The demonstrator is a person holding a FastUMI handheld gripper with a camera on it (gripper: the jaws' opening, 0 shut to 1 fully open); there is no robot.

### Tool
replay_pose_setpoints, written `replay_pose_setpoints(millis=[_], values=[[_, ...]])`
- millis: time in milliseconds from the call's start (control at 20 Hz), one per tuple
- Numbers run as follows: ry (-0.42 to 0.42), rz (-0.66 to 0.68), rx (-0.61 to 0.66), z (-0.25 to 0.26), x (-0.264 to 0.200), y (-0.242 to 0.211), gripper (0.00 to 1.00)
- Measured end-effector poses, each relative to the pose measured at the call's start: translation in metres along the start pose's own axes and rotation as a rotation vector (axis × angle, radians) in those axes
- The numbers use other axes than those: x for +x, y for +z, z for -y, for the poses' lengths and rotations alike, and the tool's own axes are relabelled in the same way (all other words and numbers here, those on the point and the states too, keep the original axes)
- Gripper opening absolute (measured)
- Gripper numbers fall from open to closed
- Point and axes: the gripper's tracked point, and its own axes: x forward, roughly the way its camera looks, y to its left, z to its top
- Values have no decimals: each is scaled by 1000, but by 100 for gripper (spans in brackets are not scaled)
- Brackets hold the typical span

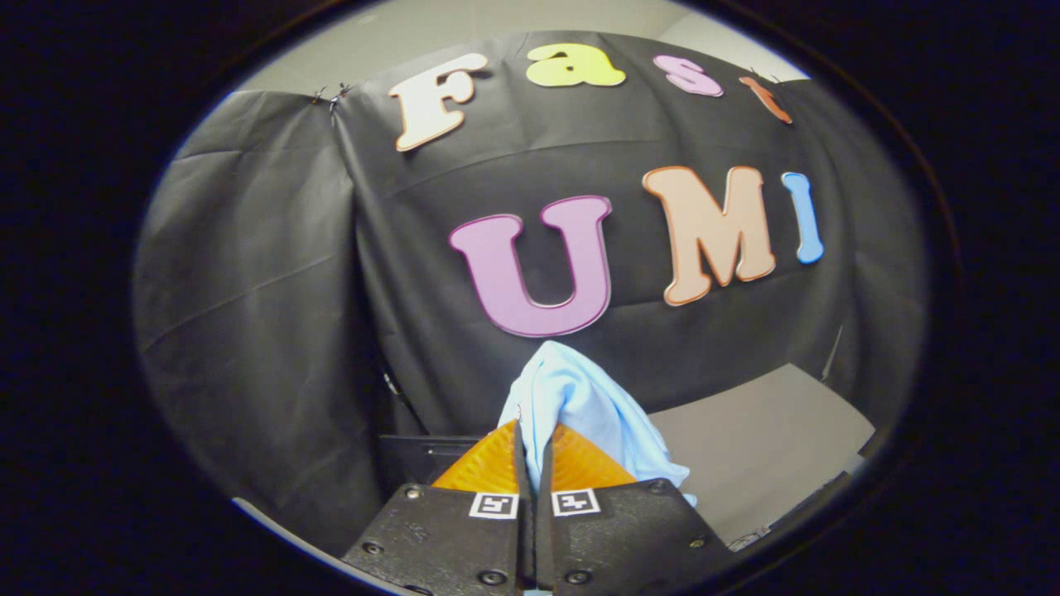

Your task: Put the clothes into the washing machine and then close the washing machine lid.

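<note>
Light blue garment [580, 397] pinched between gripper [534, 443] orange fingers [489, 468], held up

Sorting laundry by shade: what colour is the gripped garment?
Light blue garment, clearest in the gripper view.

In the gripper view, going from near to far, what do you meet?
Gripper, its fingers shut on the cloth → light blue cloth bunched up past the fingertips → grey table → black booth wall.
</note>
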Motion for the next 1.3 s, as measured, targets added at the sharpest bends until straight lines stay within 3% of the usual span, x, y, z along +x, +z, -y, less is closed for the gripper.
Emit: replay_pose_setpoints(millis=[600, 900, 1300], values=[[77, -202, -46, -71, 59, -150, 1], [73, -245, -92, -79, 86, -226, 1], [45, -429, -11, -64, 125, -350, 1]])
